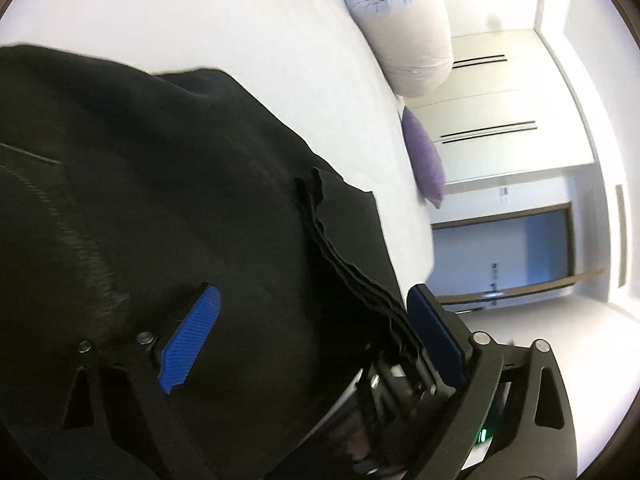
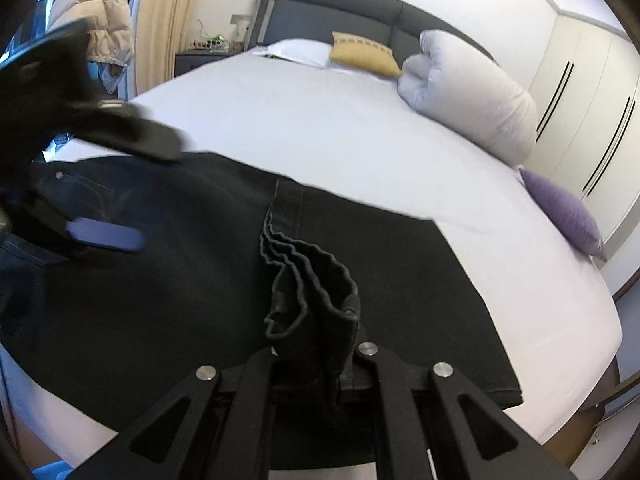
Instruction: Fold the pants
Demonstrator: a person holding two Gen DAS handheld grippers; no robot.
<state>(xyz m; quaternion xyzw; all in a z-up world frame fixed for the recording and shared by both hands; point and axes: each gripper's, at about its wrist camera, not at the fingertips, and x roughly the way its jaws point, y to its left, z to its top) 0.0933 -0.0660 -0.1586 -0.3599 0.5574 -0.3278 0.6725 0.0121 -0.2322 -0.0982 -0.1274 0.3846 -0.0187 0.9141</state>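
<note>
Black pants (image 2: 168, 280) lie spread on a white bed (image 2: 320, 128), folded lengthwise, with the stacked leg hems lifted over the lower layer. My right gripper (image 2: 316, 344) is shut on the bunched hems (image 2: 308, 280) and holds them up. My left gripper (image 1: 312, 312) is open in its own view, its blue pads (image 1: 192, 336) wide apart with black cloth and the wavy hem edges (image 1: 360, 272) lying between them. It also shows, blurred, at the left of the right wrist view (image 2: 104, 236), over the waist end of the pants.
A rolled pale duvet (image 2: 472, 92), a yellow cushion (image 2: 364, 56) and a white pillow (image 2: 296, 50) lie near the grey headboard (image 2: 332, 8). A purple cushion (image 2: 564, 212) sits at the bed's right edge. White wardrobes (image 2: 592, 92) stand to the right.
</note>
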